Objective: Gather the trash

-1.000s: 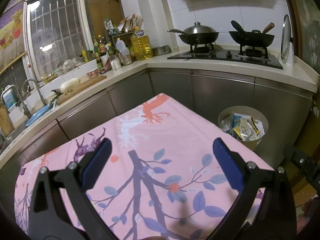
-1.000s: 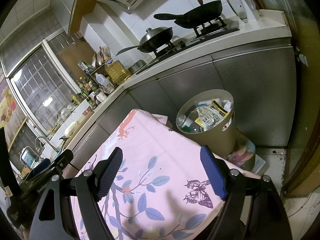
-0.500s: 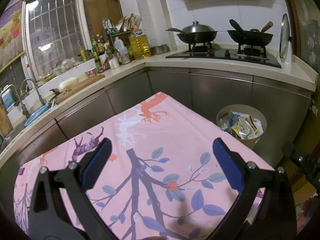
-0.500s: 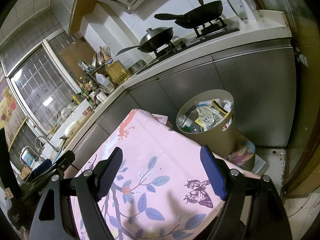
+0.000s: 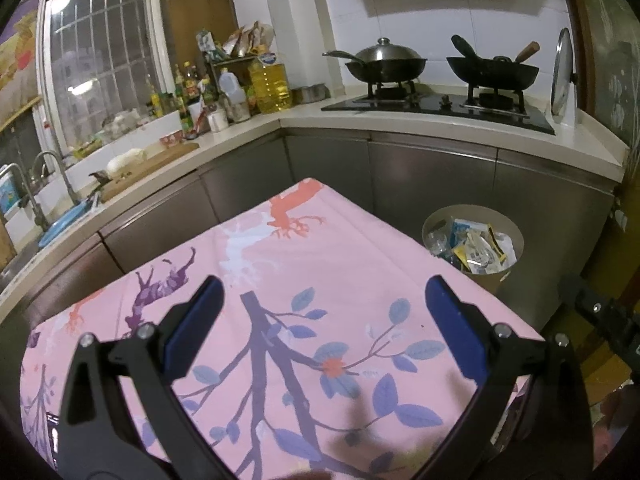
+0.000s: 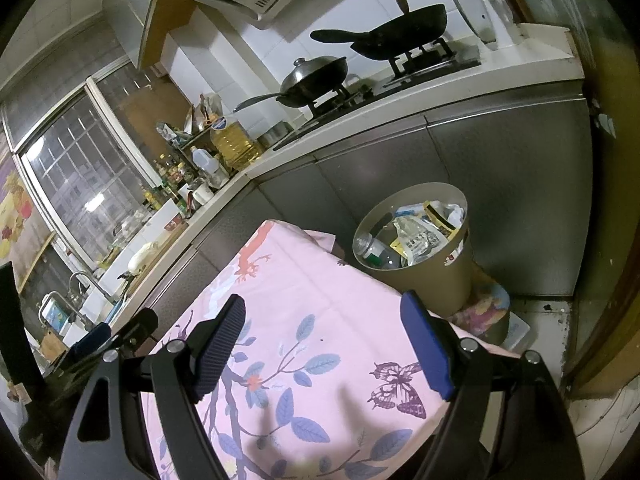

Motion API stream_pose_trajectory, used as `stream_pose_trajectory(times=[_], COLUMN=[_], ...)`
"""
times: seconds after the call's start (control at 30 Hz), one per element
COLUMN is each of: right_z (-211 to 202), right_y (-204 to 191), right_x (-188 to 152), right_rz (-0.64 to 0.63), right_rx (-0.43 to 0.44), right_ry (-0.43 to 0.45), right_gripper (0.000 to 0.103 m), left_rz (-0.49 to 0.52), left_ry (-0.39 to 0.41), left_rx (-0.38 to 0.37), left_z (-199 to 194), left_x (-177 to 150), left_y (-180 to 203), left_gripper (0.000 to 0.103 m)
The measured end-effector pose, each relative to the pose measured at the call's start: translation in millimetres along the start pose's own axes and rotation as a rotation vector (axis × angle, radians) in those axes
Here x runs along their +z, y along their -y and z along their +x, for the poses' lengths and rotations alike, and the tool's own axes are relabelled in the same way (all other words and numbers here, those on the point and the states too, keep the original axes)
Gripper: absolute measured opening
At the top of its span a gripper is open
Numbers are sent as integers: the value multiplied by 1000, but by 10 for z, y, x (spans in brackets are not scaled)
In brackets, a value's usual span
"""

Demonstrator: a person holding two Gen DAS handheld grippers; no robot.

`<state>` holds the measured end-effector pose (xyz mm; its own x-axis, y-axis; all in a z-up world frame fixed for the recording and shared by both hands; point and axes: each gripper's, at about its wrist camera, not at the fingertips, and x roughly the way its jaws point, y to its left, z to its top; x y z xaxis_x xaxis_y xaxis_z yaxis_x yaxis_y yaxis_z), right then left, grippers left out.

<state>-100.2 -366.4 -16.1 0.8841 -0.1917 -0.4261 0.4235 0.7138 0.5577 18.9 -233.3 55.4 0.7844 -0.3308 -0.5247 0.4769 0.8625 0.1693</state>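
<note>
A beige round trash bin [image 5: 476,240] stands on the floor past the table's far right edge, filled with wrappers and a plastic bottle; it also shows in the right wrist view [image 6: 416,240]. My left gripper [image 5: 324,300] is open and empty above the pink patterned tablecloth [image 5: 320,256]. My right gripper [image 6: 324,320] is open and empty above the same cloth [image 6: 304,304], near its right side. No loose trash shows on the cloth. The left gripper's body [image 6: 100,340] shows at the left of the right wrist view.
Grey cabinets and a white counter [image 5: 440,124] wrap the back, with two woks on a stove [image 5: 440,100], oil bottles [image 5: 268,80] and a sink [image 5: 44,208] at left. A small patterned stool or mat [image 6: 484,312] lies by the bin.
The left wrist view has shifted slightly back and up, so the bin sits a little farther away. The right gripper has not visibly moved. Both stay open.
</note>
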Motion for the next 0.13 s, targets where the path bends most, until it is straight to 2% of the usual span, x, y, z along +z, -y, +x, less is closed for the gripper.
stream_pose_trajectory(times=[0.13], right_z=[-7], right_y=[-12], right_x=[-4], right_rz=[1], right_rx=[3], right_ry=[3], right_gripper=[80], left_rz=[-5], left_ry=[-5], left_rx=[-3], left_z=[4], left_x=[4], left_y=[-27], left_gripper=[97])
